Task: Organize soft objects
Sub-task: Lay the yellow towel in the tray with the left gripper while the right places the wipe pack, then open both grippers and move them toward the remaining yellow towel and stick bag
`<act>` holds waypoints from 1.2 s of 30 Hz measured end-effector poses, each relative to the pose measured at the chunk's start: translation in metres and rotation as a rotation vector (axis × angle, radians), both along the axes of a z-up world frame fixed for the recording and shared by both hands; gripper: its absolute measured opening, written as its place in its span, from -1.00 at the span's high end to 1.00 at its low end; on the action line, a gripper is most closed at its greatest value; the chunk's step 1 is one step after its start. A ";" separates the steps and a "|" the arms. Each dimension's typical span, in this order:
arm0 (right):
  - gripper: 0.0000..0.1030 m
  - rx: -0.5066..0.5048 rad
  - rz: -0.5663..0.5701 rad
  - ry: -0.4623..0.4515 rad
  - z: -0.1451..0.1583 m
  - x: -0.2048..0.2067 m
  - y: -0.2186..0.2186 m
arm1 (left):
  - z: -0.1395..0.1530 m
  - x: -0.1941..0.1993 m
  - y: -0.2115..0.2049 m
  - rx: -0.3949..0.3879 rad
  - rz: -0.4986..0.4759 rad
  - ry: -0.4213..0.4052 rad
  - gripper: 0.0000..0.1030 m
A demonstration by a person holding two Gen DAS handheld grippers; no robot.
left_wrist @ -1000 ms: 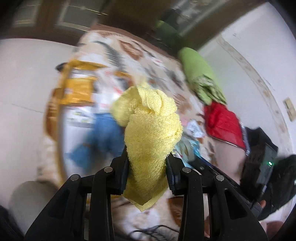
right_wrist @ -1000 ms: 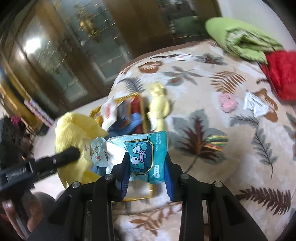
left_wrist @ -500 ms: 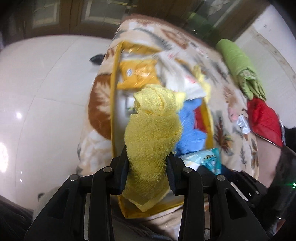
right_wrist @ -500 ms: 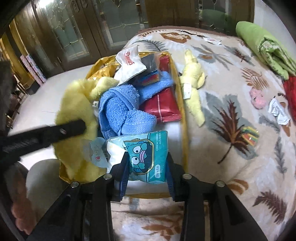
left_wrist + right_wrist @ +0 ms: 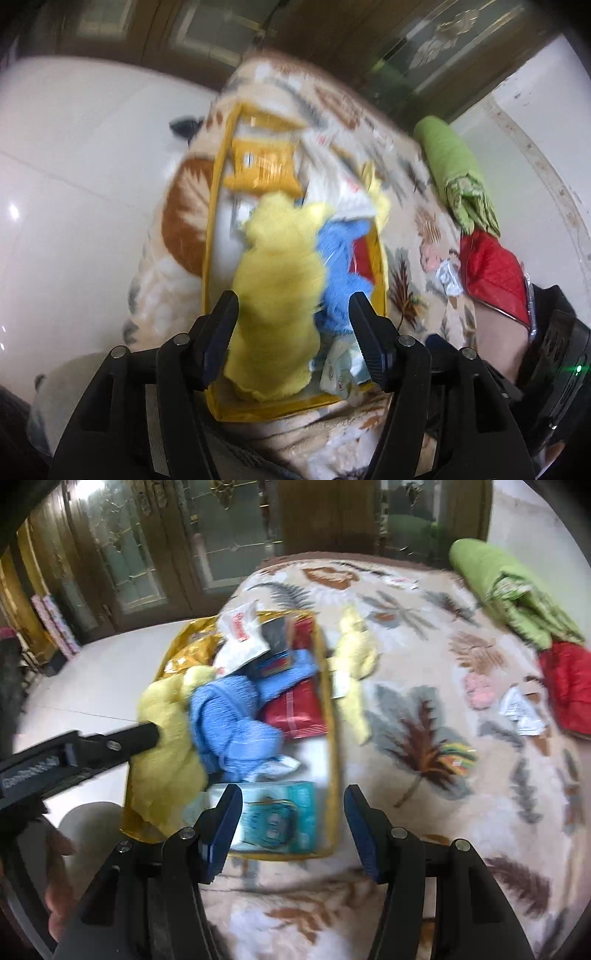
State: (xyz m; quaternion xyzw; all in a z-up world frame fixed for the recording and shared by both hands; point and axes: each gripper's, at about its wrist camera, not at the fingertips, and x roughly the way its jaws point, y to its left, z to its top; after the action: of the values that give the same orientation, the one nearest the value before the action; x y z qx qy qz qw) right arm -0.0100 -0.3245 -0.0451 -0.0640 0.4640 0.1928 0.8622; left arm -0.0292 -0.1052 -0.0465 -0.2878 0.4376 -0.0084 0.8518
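A shallow, yellow-rimmed fabric storage bin (image 5: 334, 738) lies open on a bed covered by a cream blanket printed with brown and grey leaves (image 5: 424, 738), and everything here is placed against that bin. The left gripper (image 5: 293, 314) hangs over the bin's near end with its jaws opening; the rolled yellow terry towel (image 5: 280, 295) sits between them, its right side clear of the right pad, while the blur hides whether the left pad touches it. The towel lies along the bin's left side. Just right of it in the bin is a crumpled blue terry towel (image 5: 232, 727), and beyond that a flat red foil packet (image 5: 295, 712) against the bin's right wall. At the bin's far end are a white packet with red lettering (image 5: 242, 638) and an orange-yellow foil packet (image 5: 264, 168). The right gripper (image 5: 291, 812) is over the bin's near right corner, its jaws opening, and the teal tissue pack with a cartoon face (image 5: 277, 819) lies in that corner between the pads without touching them. Outside the bin, just beside its right wall, lies a pale yellow plush toy (image 5: 354, 657). Well off to the right of the bin are a folded green quilt (image 5: 509, 594) and a red quilted cushion (image 5: 569, 686).
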 end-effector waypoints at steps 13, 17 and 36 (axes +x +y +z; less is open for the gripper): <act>-0.12 0.114 -0.001 0.003 0.022 0.004 -0.035 | 0.035 0.000 -0.045 0.057 -0.082 -0.076 -0.22; -0.12 0.182 -0.003 0.036 0.014 0.008 -0.059 | 0.036 0.006 -0.066 0.068 -0.117 -0.065 -0.22; -0.12 0.268 -0.064 0.113 -0.025 0.042 -0.135 | 0.036 0.061 -0.137 0.076 -0.222 -0.060 -0.22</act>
State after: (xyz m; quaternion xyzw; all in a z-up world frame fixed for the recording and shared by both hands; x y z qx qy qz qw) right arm 0.0319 -0.4599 -0.0700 0.0772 0.4837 0.2287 0.8413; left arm 0.0319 -0.2420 -0.0104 -0.2048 0.4411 -0.0946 0.8687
